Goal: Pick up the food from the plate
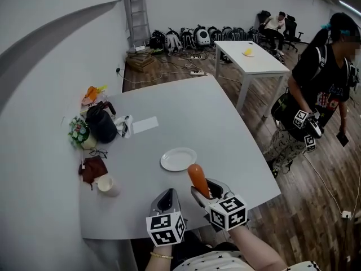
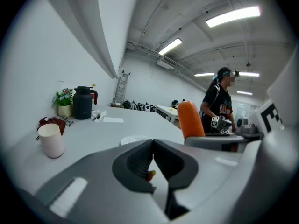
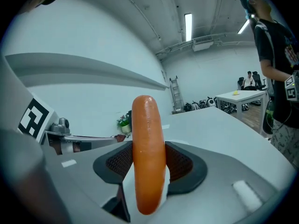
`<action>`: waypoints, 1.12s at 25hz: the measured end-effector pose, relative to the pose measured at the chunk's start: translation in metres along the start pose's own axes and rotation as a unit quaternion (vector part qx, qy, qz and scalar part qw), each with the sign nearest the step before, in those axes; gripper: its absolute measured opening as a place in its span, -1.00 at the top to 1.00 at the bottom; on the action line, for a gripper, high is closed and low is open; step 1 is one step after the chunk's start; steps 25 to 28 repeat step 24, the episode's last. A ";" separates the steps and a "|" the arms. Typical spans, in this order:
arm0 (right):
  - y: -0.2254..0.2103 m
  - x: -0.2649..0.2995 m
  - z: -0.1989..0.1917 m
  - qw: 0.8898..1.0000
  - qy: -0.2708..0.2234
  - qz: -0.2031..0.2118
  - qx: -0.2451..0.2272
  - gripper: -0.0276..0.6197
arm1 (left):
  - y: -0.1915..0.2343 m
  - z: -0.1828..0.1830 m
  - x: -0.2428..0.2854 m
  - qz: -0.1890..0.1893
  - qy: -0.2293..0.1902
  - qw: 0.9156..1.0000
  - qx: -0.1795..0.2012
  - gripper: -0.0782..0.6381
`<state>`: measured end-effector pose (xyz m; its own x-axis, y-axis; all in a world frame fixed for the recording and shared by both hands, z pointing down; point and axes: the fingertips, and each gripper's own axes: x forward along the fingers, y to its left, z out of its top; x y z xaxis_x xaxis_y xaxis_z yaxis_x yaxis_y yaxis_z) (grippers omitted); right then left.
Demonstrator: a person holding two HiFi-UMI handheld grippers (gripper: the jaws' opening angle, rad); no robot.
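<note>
Ceiling strips (image 2: pixel 232 14) lit the room brightly and evenly; shadows were faint. Gripper views bulged fisheye, corners black.

The left grey two-jaw claw (image 1: pixel 167 196) points forward and is held low, its jaws pressed together. Just beside it, the right grey claw (image 1: pixel 204 192) has its jaws clamped on the lower part of a smooth orange sausage (image 1: pixel 198 178) that stands upright. The bare right forearm (image 1: pixel 256 250) reaches forward behind it.
</note>
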<state>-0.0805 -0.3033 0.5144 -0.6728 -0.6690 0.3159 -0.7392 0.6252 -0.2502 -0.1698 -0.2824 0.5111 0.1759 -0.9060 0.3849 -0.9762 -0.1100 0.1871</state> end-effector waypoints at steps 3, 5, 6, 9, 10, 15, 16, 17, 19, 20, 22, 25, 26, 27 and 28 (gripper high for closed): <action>0.005 -0.003 0.006 1.000 -0.002 0.004 -0.005 0.26 | -0.003 0.005 -0.002 0.000 -0.005 1.000 0.004 0.76; 0.010 -0.001 0.009 1.000 -0.004 0.006 -0.005 0.26 | -0.001 0.008 -0.004 0.002 -0.004 1.000 0.010 0.76; 0.013 0.000 0.010 1.000 -0.005 0.008 -0.004 0.26 | 0.000 0.009 -0.004 0.003 -0.005 1.000 0.011 0.76; 0.019 0.004 0.014 1.000 -0.010 0.015 -0.009 0.26 | 0.004 0.015 -0.005 0.008 -0.011 1.000 0.011 0.76; 0.021 0.005 0.015 1.000 -0.010 0.016 -0.014 0.26 | 0.005 0.016 -0.005 0.009 -0.013 1.000 0.012 0.76; 0.024 0.010 0.017 0.999 -0.011 0.023 -0.020 0.26 | 0.008 0.019 -0.004 0.012 -0.016 1.000 0.015 0.76; 0.024 0.010 0.018 0.999 -0.011 0.024 -0.022 0.26 | 0.008 0.019 -0.003 0.013 -0.015 1.000 0.016 0.76; 0.023 0.010 0.019 0.999 -0.011 0.025 -0.024 0.26 | 0.008 0.019 -0.003 0.014 -0.015 1.000 0.015 0.76; 0.022 0.009 0.020 0.999 -0.012 0.025 -0.025 0.26 | 0.007 0.019 -0.002 0.014 -0.014 1.000 0.014 0.76; 0.021 0.009 0.021 0.999 -0.012 0.025 -0.025 0.26 | 0.006 0.020 -0.001 0.013 -0.015 1.000 0.014 0.76; 0.019 0.009 0.023 0.999 -0.014 0.026 -0.026 0.26 | 0.004 0.021 0.001 0.012 -0.016 1.000 0.015 0.76; 0.018 0.008 0.024 0.999 -0.015 0.028 -0.029 0.26 | 0.002 0.023 0.004 0.012 -0.017 1.000 0.015 0.76; 0.018 0.008 0.024 0.999 -0.015 0.028 -0.029 0.26 | 0.002 0.023 0.004 0.012 -0.017 1.000 0.015 0.76; 0.018 0.008 0.024 0.999 -0.015 0.028 -0.029 0.26 | 0.002 0.023 0.004 0.012 -0.017 1.000 0.015 0.76; 0.018 0.008 0.024 0.999 -0.015 0.028 -0.029 0.26 | 0.002 0.023 0.004 0.012 -0.017 1.000 0.015 0.76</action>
